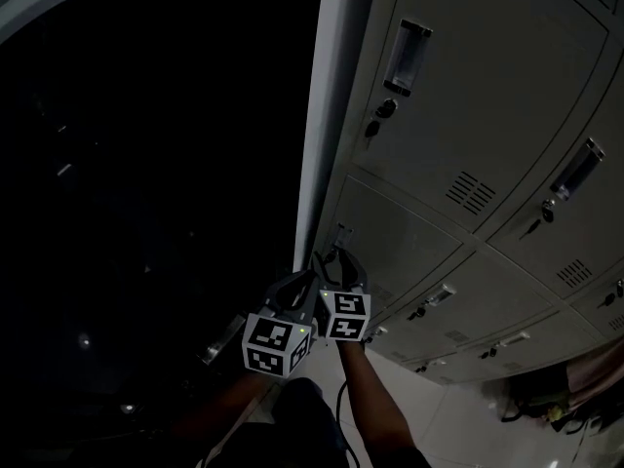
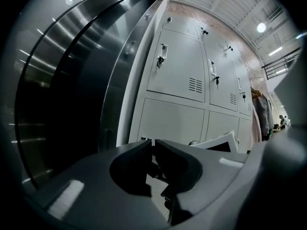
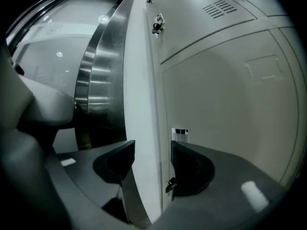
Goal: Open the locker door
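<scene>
The grey locker door (image 1: 405, 237) (image 3: 225, 99) sits in the second row from the floor, at the bank's left end. Its small chrome handle (image 3: 180, 133) (image 1: 340, 233) is by the door's left edge. My right gripper (image 1: 341, 257) (image 3: 152, 152) is open just in front of that edge; the seam between door and white side post (image 3: 141, 104) runs up between its jaws, and nothing is gripped. My left gripper (image 1: 296, 283) (image 2: 152, 143) hangs beside it to the left, shut and empty, pointing at the lower lockers (image 2: 175, 121).
More locker doors with handles and keys (image 1: 408, 57) fill the bank above and to the right. A curved steel wall (image 2: 91, 71) stands left of the lockers. A person (image 2: 263, 113) stands far along the row. A dark bag (image 1: 546, 398) lies on the floor.
</scene>
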